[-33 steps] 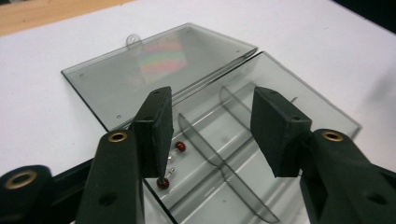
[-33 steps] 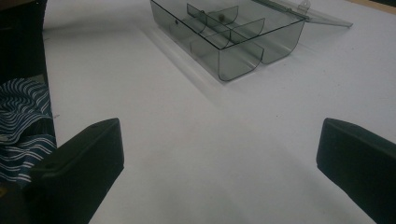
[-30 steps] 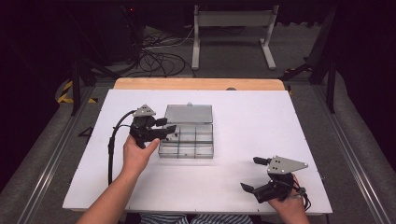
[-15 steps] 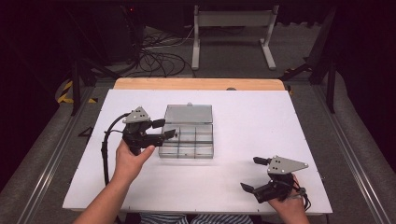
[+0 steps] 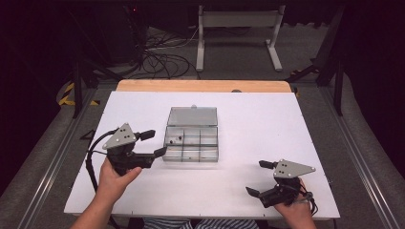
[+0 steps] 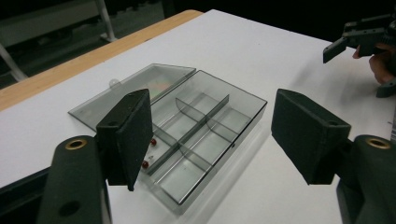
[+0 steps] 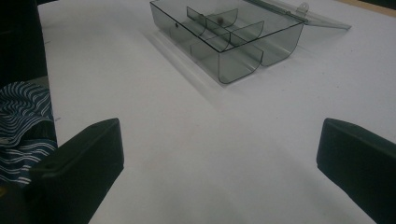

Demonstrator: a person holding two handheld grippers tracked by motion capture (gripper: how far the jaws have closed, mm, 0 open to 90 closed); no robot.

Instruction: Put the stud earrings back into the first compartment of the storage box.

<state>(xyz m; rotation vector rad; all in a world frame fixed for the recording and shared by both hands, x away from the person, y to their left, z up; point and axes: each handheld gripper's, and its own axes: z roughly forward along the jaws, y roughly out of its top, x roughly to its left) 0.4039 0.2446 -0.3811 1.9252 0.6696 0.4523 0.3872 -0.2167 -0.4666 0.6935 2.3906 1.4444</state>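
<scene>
My left claw [image 5: 154,143] is spread wide with nothing between its jaws; they have just been opening. It hovers low over the white surface [image 5: 267,124], just beside the near-left corner of the clear compartment box [image 5: 191,143], its lower jaw tip close to the box wall, though I cannot tell whether it touches. Looking along this claw in its own view, the box [image 6: 205,135] lies straight ahead past the jaws, its lid [image 6: 135,91] swung fully open and lying flat on the surface on the far side. Behind my left-hand jaw, in one compartment, sit a couple of small red beads [image 6: 148,154].

My right claw [image 5: 260,177] is also spread, empty, resting low on the surface near my edge, well apart from the box. From that claw, the box [image 7: 224,37] sits far ahead and slightly left, with one small dark bead [image 7: 219,20] in a far compartment.
</scene>
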